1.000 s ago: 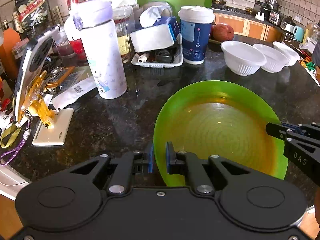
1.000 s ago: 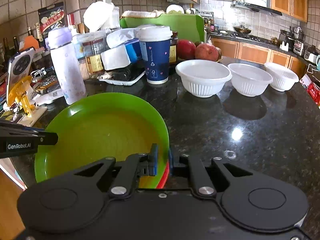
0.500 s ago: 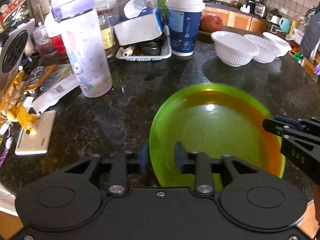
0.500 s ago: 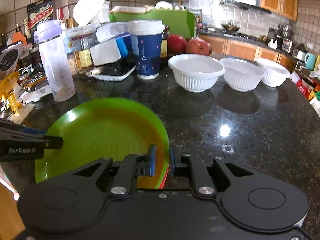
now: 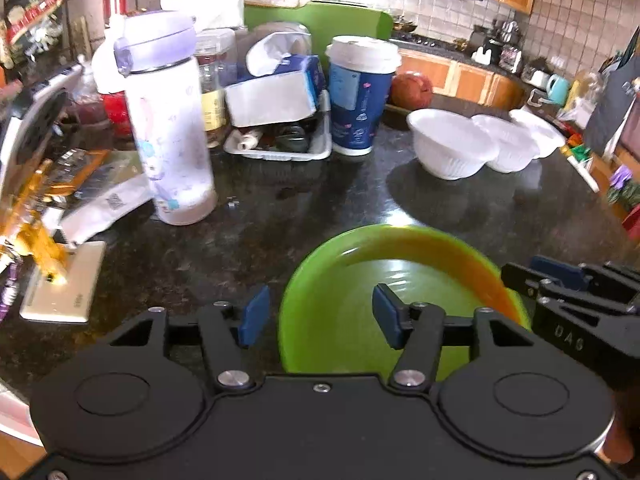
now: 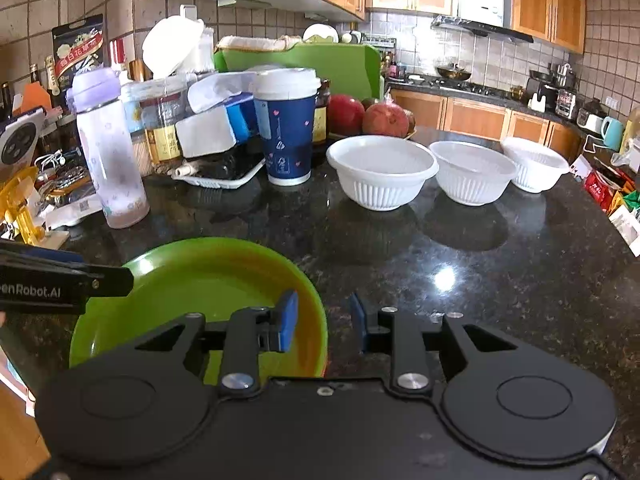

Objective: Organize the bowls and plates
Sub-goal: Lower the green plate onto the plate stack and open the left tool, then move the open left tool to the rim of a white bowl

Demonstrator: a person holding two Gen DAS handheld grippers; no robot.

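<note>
A green plate (image 5: 360, 304) lies on the dark granite counter (image 5: 304, 208), on top of an orange plate whose rim shows at its right edge (image 5: 494, 280). It also shows in the right wrist view (image 6: 192, 280). My left gripper (image 5: 320, 316) is open, its jaws astride the plate's left rim. My right gripper (image 6: 324, 322) is open astride the plate's right rim. Three white ribbed bowls stand in a row at the far right: the nearest (image 6: 382, 174), the middle (image 6: 472, 176), the farthest (image 6: 534, 164).
A white and lilac bottle (image 6: 110, 152), a blue paper cup (image 6: 286, 124), a tissue box over a white tray (image 6: 216, 128), jars and a green board crowd the back left. A phone on a yellow stand (image 5: 36, 216) sits left. Pomegranates (image 6: 388, 120) lie behind the bowls.
Both grippers have opened and let go of the green plate's rim. The plate was lowered from a tilt and now lies flat on the counter. Both grippers have drawn back a little.
</note>
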